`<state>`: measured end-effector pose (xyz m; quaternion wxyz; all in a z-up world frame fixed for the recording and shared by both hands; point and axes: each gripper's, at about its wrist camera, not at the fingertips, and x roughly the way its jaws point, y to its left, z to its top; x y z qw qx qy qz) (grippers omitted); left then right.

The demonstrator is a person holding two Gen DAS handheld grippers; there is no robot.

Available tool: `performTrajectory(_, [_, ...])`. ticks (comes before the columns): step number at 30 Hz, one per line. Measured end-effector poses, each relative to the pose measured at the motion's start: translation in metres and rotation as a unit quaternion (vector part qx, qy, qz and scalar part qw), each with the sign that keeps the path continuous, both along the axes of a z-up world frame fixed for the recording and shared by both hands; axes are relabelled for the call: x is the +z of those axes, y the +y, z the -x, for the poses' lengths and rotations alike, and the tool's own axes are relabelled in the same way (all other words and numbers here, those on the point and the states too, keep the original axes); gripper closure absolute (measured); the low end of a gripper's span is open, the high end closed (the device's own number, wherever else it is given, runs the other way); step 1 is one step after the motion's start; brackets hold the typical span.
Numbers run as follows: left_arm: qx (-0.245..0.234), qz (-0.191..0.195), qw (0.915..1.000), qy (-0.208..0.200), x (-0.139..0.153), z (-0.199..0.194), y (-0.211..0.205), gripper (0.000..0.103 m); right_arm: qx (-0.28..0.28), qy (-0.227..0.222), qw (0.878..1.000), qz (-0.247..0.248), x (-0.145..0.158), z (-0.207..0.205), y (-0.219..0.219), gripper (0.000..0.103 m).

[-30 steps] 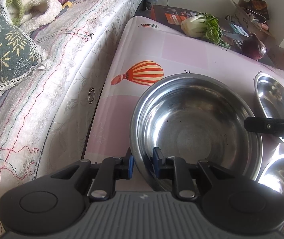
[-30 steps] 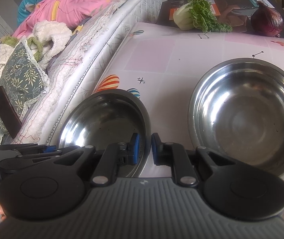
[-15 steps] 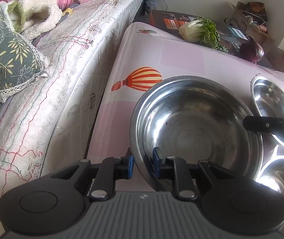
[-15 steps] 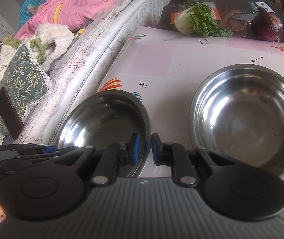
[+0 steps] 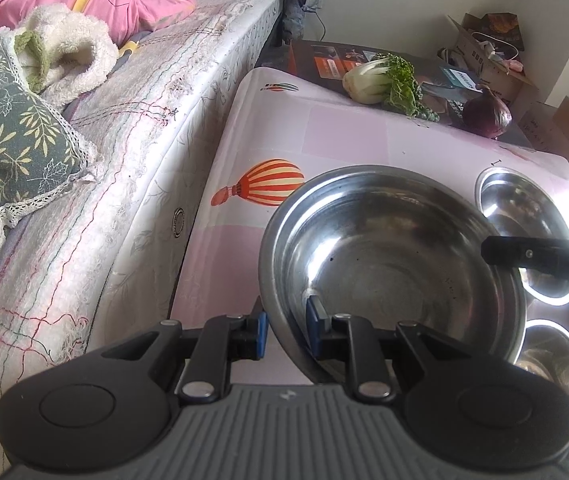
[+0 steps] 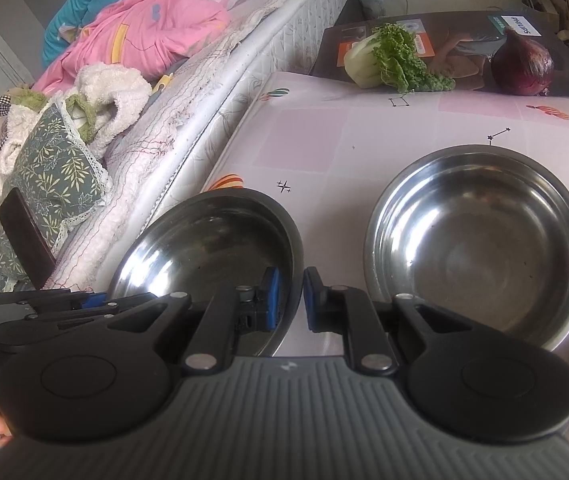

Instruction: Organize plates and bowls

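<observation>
My left gripper (image 5: 286,330) is shut on the near rim of a large steel bowl (image 5: 392,264) and holds it tilted above the pink table (image 5: 344,140). My right gripper (image 6: 291,300) is shut on the opposite rim of the same bowl (image 6: 204,248); its finger shows in the left wrist view (image 5: 540,258). A second steel bowl (image 6: 480,240) sits on the table to the right, also in the left wrist view (image 5: 524,216). A third bowl (image 5: 552,364) lies at the near right.
A bok choy (image 6: 392,58) and a red onion (image 6: 522,66) lie on a dark box (image 6: 464,40) behind the table. A mattress (image 5: 144,140) with a leaf-pattern cushion (image 5: 8,140) and pink bedding (image 6: 132,28) runs along the left.
Both grippers have lifted the large bowl a little and drawn it back toward me. The grips stay the same.
</observation>
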<state>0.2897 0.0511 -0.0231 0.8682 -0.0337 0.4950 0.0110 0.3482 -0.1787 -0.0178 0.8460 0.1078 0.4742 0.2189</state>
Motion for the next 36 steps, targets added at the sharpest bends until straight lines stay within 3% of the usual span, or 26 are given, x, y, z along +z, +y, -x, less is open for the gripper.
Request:
performTrajectory(23, [-0.058,-0.006,0.9979,-0.029,0.029,-0.012,-0.068,0.082,-0.064,-0.022,0.997,-0.022,0.02,0.012,-0.081,0.091])
performTrajectory(36, [-0.113,-0.007,0.9935,-0.008,0.007,-0.051,-0.139,0.082,-0.12,-0.007,0.993,0.002,0.0,0.0,-0.15,0.09])
